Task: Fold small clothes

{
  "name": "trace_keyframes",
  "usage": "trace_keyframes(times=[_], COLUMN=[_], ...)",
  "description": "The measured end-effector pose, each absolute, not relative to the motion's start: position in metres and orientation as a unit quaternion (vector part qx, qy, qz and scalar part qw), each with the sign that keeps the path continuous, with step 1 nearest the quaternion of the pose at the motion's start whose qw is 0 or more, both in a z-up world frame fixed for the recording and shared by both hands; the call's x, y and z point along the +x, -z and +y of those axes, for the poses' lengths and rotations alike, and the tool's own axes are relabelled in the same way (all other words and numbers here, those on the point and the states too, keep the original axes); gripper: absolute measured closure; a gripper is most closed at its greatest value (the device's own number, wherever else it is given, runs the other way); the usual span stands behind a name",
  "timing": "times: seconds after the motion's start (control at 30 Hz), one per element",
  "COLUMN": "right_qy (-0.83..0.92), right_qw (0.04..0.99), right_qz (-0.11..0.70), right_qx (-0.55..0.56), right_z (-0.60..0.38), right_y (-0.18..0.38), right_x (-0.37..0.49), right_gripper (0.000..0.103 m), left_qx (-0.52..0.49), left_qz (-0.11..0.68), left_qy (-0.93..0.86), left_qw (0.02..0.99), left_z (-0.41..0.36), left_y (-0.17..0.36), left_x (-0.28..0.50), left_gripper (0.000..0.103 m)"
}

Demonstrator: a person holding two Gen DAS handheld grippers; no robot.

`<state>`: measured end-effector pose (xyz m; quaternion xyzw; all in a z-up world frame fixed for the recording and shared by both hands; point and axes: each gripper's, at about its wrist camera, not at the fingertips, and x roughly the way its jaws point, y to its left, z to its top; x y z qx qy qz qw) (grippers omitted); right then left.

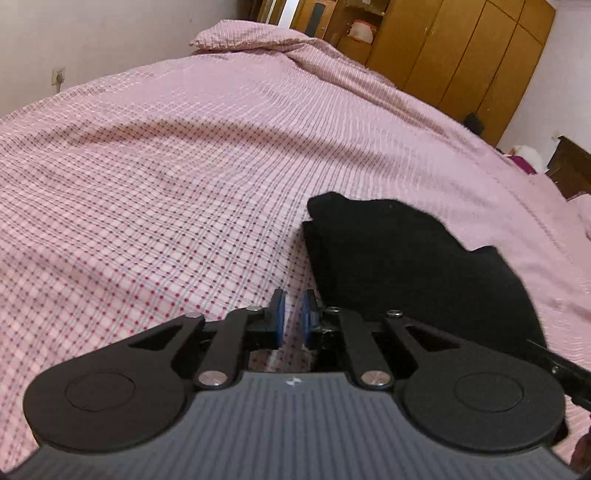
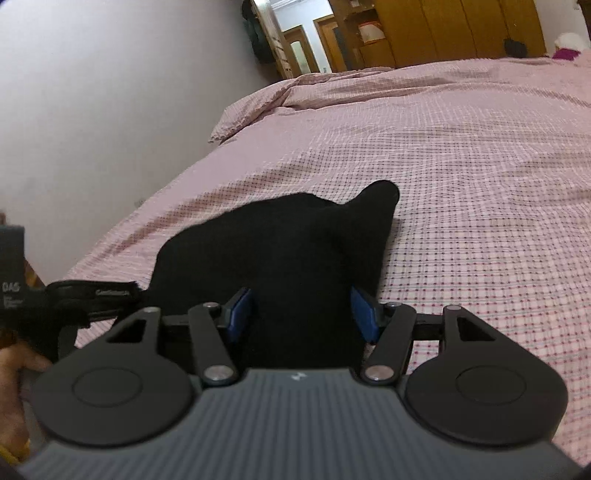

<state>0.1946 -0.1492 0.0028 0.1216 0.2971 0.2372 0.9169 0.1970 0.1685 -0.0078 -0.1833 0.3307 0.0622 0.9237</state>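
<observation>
You are working over the bed (image 1: 184, 155), with its pink checked cover, and the black garment (image 1: 399, 258) is lying on that cover near the bed's close edge, bunched into a dark heap with one pointed corner sticking up toward the pillow (image 1: 240, 35). Your left tongs (image 1: 292, 314) are hovering just left of the garment, their blue pads nearly together with only a thin gap between them, gripping nothing. Your right tongs (image 2: 302, 314) are standing wide, with the garment (image 2: 288, 254) lying between the two blue pads; whether the pads are touching the cloth you cannot tell. Beyond the bed's far side, the wooden wardrobe (image 1: 461, 48) is standing against the wall.
</observation>
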Motion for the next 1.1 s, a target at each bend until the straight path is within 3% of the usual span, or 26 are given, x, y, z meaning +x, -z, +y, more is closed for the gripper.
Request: trace_keyframes(times=[0.27,0.33,0.4,0.53,0.6,0.67,0.8,0.97,1.03,1.1], right_qy=[-0.224,-0.223,-0.225,-0.228,-0.239,-0.242,-0.252,-0.255,-0.244,-0.237], right_qw=[0.917,0.916,0.914,0.905,0.892,0.89,0.895,0.901,0.902,0.901], right_qz=[0.285,0.286,0.291,0.322,0.349,0.358,0.349,0.315,0.306,0.307], right_qx=[0.168,0.173,0.169,0.157,0.158,0.147,0.113,0.156,0.18,0.193], right_z=[-0.174,-0.178,-0.178,-0.171,-0.166,-0.162,-0.157,-0.176,-0.183,-0.185], right_y=[-0.014,-0.015,-0.012,0.004,0.017,0.028,0.019,-0.004,-0.01,-0.011], right_x=[0.151,0.144,0.142,0.135,0.133,0.128,0.122,0.128,0.139,0.151], right_gripper=[0.042,0.042,0.043,0.043,0.043,0.044,0.043,0.043,0.03,0.027], left_qx=[-0.182,-0.172,-0.168,-0.168,-0.159,-0.142,-0.147,-0.18,-0.189,-0.188], left_qz=[0.296,0.299,0.311,0.339,0.35,0.353,0.354,0.344,0.343,0.349], left_qy=[-0.01,0.004,0.012,-0.005,-0.015,-0.022,-0.016,0.013,0.027,0.029], left_qw=[0.938,0.939,0.935,0.926,0.923,0.924,0.923,0.922,0.92,0.918], left_z=[0.159,0.154,0.15,0.148,0.149,0.148,0.153,0.16,0.159,0.157], left_y=[-0.038,-0.043,-0.039,-0.02,-0.008,-0.006,-0.011,-0.023,-0.025,-0.024], left_x=[0.158,0.15,0.149,0.151,0.154,0.153,0.152,0.149,0.154,0.16], left_gripper=[0.091,0.086,0.074,0.063,0.049,0.042,0.038,0.027,0.025,0.024])
